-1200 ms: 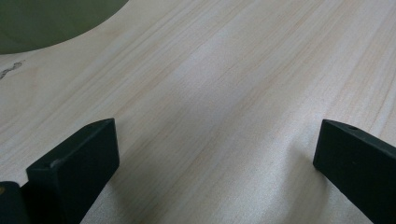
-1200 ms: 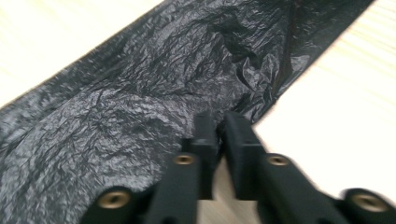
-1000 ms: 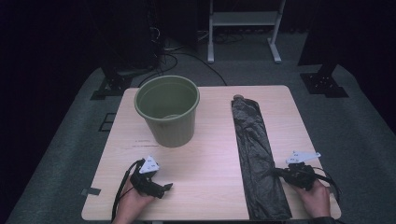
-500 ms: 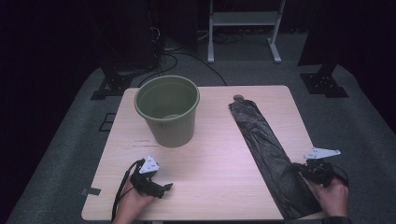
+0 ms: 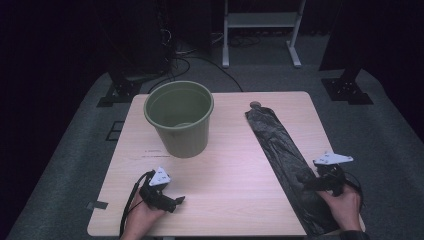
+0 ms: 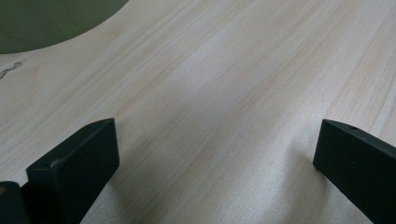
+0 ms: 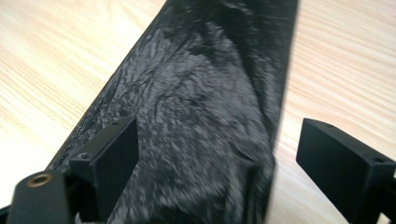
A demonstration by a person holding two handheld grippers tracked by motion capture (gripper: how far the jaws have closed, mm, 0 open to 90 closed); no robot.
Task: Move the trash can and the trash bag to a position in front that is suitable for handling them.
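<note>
While the long black plastic bag (image 5: 287,160) lies flat on the bench (image 5: 230,200), its long axis runs on a slant: the far end points up toward the back edge of the bench, off to the right of the green bucket (image 5: 180,119), and the near end angles out toward the front right corner, well away from the bucket. It's pretty crumpled and folded into a narrow strip. The right gripper (image 5: 320,181) sits over the near part of that strip, and its fingers (image 7: 114,154) have just been opening, so they now stand wide apart with the bag lying between them and not pinched. In the right gripper view one finger is over the bag's surface near its left edge, while the other finger is out past the bag's right edge over bare wood, with a gap between it and the plastic. The bag runs away from the fingers lengthwise, straight up that view. The left gripper (image 5: 167,200) rests low at the front of the bench, nearer than the bucket, fingers (image 6: 77,161) spread apart over plain wood with nothing in between; the bucket's base peeks in at the top left corner of its view.
</note>
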